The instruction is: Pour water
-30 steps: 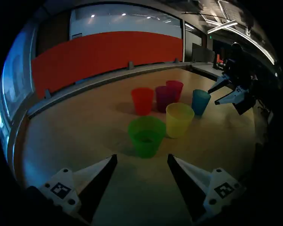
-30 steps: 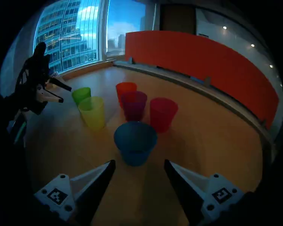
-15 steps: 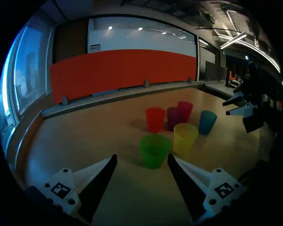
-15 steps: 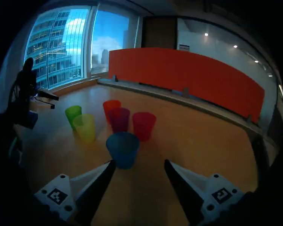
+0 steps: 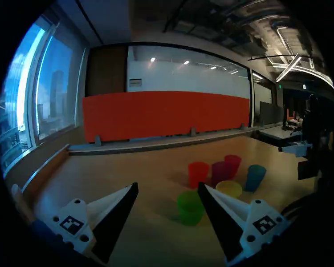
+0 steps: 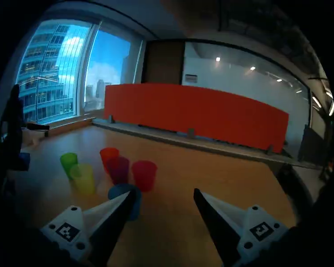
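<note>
Wooden tabletop (image 5: 122, 173): stretches ahead of both pairs of fingers, carrying all six cups.
Orange partition (image 5: 167, 113): stands along the far edge, well beyond the cups.
Left gripper (image 5: 167, 184): fingers spread wide, nothing between them.
Right gripper (image 6: 164, 191): fingers likewise spread, gripping nothing.
Green cup (image 5: 190, 207): upright, just ahead of the left gripper's fingers, close to its right fingertip.
Yellow cup (image 5: 229, 188): beside the green one, partly behind that right finger.
Blue cup (image 6: 118, 192): nearest the right gripper, half hidden behind its left fingertip.
Orange cup (image 5: 198, 172), purple cup (image 5: 219, 171), pink cup (image 5: 233, 163): a tight row farther out.
Contents: can't tell from here.
</note>
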### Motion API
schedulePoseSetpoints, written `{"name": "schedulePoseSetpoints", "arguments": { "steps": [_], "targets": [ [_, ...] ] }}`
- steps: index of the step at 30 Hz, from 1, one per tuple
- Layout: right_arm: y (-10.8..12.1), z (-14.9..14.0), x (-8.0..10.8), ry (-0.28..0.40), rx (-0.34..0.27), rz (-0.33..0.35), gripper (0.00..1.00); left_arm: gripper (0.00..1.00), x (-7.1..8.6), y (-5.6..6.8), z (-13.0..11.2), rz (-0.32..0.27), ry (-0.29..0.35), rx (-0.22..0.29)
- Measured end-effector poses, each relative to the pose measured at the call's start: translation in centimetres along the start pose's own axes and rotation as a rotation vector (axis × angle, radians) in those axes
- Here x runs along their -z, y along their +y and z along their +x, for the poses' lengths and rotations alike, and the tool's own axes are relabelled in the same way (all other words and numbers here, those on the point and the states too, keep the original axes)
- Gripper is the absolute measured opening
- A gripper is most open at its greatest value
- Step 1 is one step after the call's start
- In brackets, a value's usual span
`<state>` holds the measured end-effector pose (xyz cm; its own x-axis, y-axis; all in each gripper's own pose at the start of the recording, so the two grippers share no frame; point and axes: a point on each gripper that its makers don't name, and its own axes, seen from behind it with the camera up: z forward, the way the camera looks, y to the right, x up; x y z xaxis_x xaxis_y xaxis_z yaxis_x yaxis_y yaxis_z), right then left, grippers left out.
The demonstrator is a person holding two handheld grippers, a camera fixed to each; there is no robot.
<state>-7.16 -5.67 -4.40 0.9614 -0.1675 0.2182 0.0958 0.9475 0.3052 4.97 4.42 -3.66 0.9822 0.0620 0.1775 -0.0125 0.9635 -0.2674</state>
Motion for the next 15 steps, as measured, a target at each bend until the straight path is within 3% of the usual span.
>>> {"name": "schedulePoseSetpoints", "arguments": {
  "steps": [6, 15],
  "targets": [
    [1.1, 1.1, 0.1, 0.055, -0.020, -0.070, 1.00, 1.00, 0.3, -0.2, 1.3, 0.045, 0.056, 0.005],
    [1.9, 3.6, 0.7, 0.163, -0.100, -0.138, 1.00, 1.00, 0.4, -0.4, 3.4, 0.110, 0.139, 0.016]
  ]
}}
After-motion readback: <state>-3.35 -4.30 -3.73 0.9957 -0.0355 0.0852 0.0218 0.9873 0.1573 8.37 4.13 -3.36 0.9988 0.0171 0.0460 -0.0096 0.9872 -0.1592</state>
